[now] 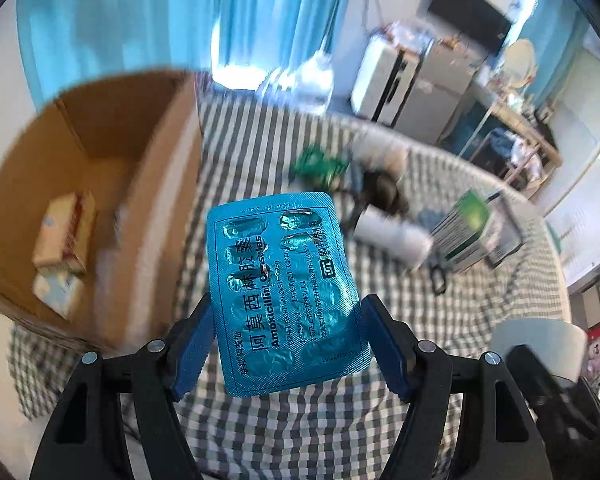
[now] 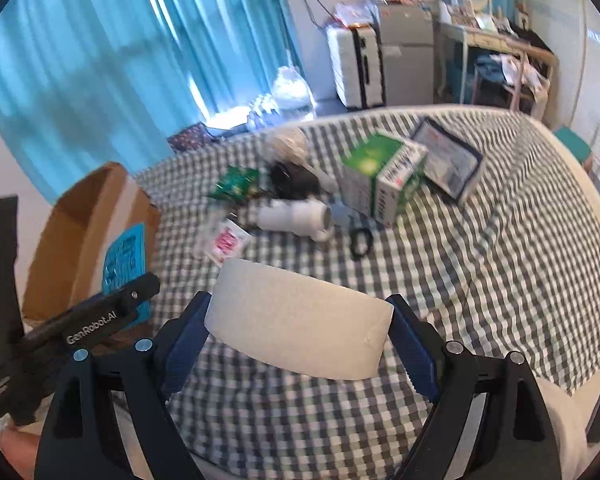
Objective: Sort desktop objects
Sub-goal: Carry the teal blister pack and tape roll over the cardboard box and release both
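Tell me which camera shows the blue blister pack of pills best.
The left wrist view: the blister pack fills the centre, held in the left claw, its print readable. The right wrist view shows only a small blurred blue sliver beside the cardboard box.

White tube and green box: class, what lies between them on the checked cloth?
Black scissors lie between the tube and the box, clearest in the right wrist view.

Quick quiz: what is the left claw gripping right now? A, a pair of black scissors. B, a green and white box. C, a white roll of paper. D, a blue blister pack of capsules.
D: the left claw is closed on the lower part of a blue blister pack printed "Amoxicillin Capsules", held up near the cardboard box.
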`<state>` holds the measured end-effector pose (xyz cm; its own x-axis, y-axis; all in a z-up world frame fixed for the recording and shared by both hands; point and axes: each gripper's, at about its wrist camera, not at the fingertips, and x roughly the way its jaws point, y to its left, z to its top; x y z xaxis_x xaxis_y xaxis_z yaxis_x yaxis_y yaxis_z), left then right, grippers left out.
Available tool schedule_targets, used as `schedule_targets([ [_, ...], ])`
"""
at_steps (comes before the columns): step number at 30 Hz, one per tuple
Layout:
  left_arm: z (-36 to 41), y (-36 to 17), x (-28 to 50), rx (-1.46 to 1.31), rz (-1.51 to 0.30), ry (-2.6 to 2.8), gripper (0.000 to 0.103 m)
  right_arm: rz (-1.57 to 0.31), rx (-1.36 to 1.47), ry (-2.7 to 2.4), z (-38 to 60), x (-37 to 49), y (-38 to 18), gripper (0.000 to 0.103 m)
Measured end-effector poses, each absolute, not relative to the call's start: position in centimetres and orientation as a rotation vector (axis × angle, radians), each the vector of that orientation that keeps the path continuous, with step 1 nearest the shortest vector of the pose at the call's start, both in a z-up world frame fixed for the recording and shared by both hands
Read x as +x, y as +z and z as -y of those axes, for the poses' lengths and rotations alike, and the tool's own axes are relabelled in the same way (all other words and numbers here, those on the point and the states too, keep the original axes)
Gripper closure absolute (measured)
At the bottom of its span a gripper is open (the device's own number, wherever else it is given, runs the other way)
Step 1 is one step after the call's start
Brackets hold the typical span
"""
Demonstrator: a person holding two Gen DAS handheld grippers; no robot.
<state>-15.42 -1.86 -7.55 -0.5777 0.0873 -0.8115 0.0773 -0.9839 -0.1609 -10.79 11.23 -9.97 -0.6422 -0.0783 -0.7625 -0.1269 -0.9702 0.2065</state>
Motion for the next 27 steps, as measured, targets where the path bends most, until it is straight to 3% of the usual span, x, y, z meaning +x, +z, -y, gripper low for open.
schedule_targets([
  [13,12.7,0.4,-14.2,-1.272,0.329,2.934,0.029,-0.337,-1.264,3.108,-0.1,-13.0,-3.3,0.017],
  [27,23.2,-3.6,-20.5,-1.483,0.37,2.975,0.029,-0.429,-1.557,3.175,9.8,-21.8,-6.9,0.017],
])
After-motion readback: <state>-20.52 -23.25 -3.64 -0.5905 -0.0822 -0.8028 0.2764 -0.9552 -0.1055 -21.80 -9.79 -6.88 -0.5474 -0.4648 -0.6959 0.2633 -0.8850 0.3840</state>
